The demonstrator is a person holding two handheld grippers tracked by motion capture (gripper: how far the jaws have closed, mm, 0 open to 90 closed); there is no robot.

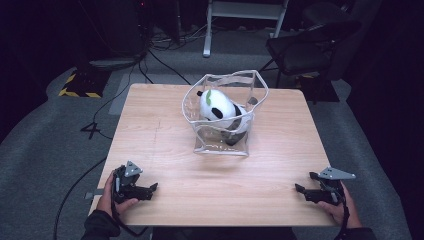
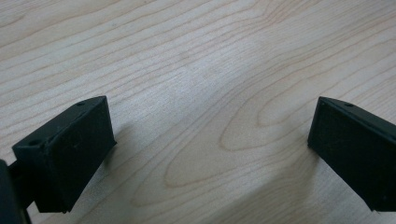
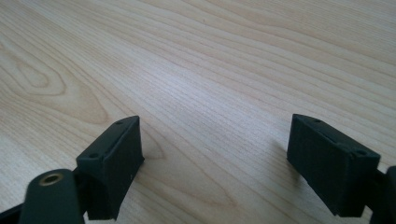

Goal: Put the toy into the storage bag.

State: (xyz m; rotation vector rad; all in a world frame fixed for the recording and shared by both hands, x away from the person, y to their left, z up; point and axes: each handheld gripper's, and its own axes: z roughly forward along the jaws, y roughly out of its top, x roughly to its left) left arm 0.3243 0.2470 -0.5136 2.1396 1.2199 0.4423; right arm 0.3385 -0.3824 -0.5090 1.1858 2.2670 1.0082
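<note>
A clear plastic pouch (image 1: pixel 225 85) stands open on the far middle of the wooden table (image 1: pixel 165 145). Inside it lies a white and black panda plush (image 1: pixel 218 107) with a green patch. My left gripper (image 1: pixel 152 189) rests at the near left corner, held by a hand, pointing right. Its jaws stand wide apart over bare wood (image 2: pixel 210 135), so it is open. My right gripper (image 1: pixel 304 182) sits at the near right corner, pointing left. It is open too, with bare wood (image 3: pixel 215 140) between its jaws. Both grippers are well apart from the pouch.
A dark chair (image 1: pixel 310 47) stands beyond the table's far right corner. A white frame (image 1: pixel 245 15) and cables (image 1: pixel 165 45) lie on the grey floor behind. Yellow and black tape (image 1: pixel 77 85) marks the floor at far left.
</note>
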